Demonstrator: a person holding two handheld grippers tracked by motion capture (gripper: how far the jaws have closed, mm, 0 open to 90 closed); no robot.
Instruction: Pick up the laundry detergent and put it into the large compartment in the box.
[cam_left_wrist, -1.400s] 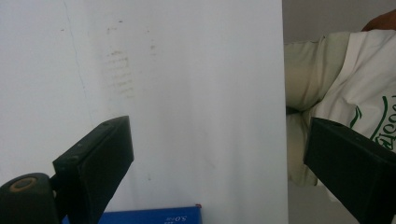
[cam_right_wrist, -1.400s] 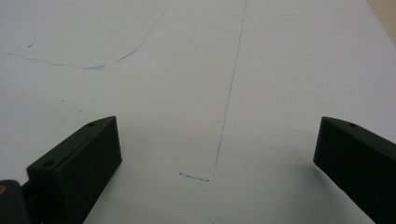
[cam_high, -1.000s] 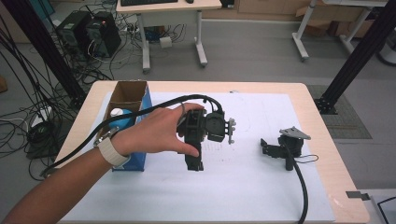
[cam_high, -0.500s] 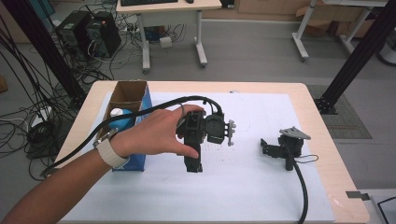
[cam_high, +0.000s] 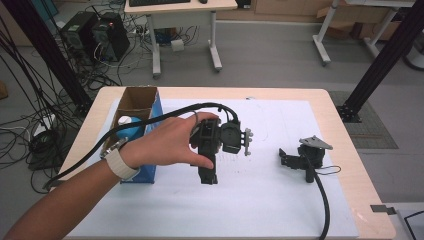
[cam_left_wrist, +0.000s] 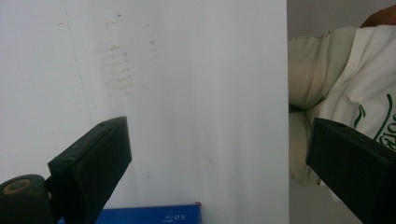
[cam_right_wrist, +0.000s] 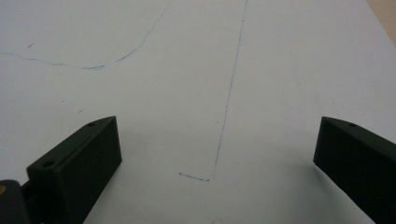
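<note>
A person's left hand (cam_high: 167, 142) grips my left gripper (cam_high: 207, 176) above the middle of the white sheet (cam_high: 260, 200), jaws pointing back toward the person. In the left gripper view my left gripper (cam_left_wrist: 219, 154) is open with nothing between the jaws, and the sheet lies below them. My right gripper (cam_high: 285, 158) lies on the sheet at the right with no hand on it, its cable (cam_high: 320, 195) trailing toward the front edge. In the right gripper view my right gripper (cam_right_wrist: 217, 149) stands open over bare sheet marked with thin blue pen lines (cam_right_wrist: 229, 93).
An open blue-sided cardboard box (cam_high: 132, 120) stands at the sheet's left, with a white and blue object (cam_high: 129, 125) inside; its blue side (cam_left_wrist: 140, 215) shows under the left jaws. The wooden table edge (cam_high: 350, 165) lies right of the sheet. The person's clothing (cam_left_wrist: 345, 93) is beyond the sheet's edge.
</note>
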